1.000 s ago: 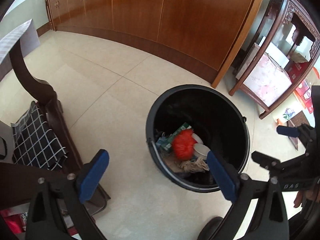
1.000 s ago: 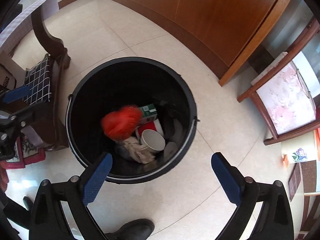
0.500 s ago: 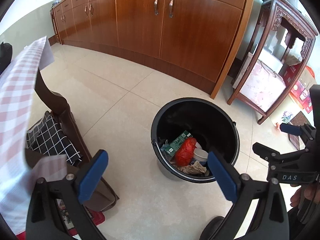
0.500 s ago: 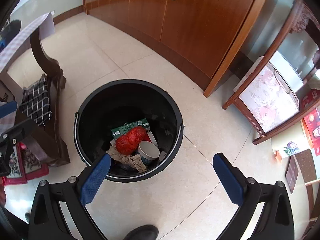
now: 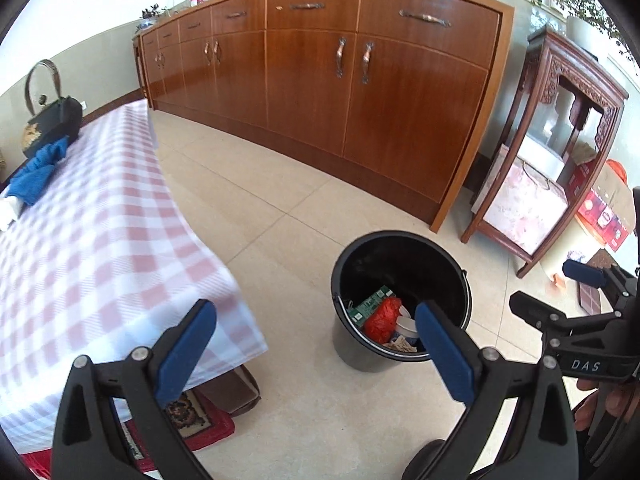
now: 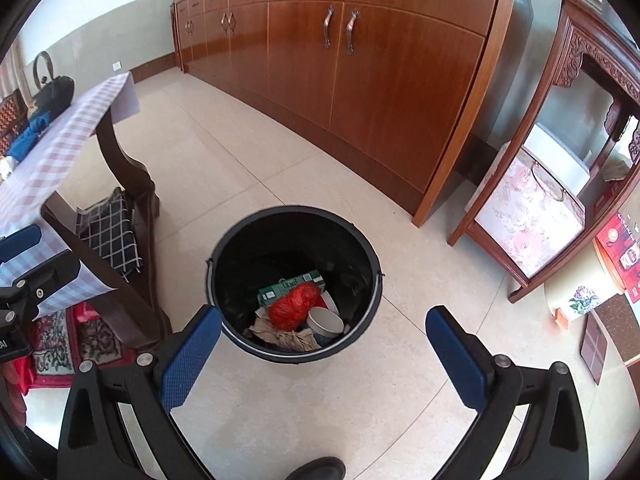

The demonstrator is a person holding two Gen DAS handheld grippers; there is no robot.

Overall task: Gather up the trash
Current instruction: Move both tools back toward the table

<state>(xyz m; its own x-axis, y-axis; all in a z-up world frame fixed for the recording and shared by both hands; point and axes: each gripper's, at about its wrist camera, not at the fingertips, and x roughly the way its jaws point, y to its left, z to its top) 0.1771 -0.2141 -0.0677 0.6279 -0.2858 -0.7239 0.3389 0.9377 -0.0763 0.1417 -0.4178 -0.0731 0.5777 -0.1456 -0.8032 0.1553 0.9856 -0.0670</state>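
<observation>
Bin (image 6: 294,280) holds red bag (image 6: 294,306), carton, cup; both grippers (image 5: 316,344) (image 6: 322,350) released, empty; table (image 5: 100,220) items possibly left.

One bin (image 6: 224,240), perhaps five scraps (image 6: 294,306), two tongs (image 6: 322,354)

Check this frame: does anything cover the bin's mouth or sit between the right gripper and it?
Nothing visible does. The bin has no lid, and only bare floor lies between it and the empty, open right gripper. The trash sits low inside.
</observation>
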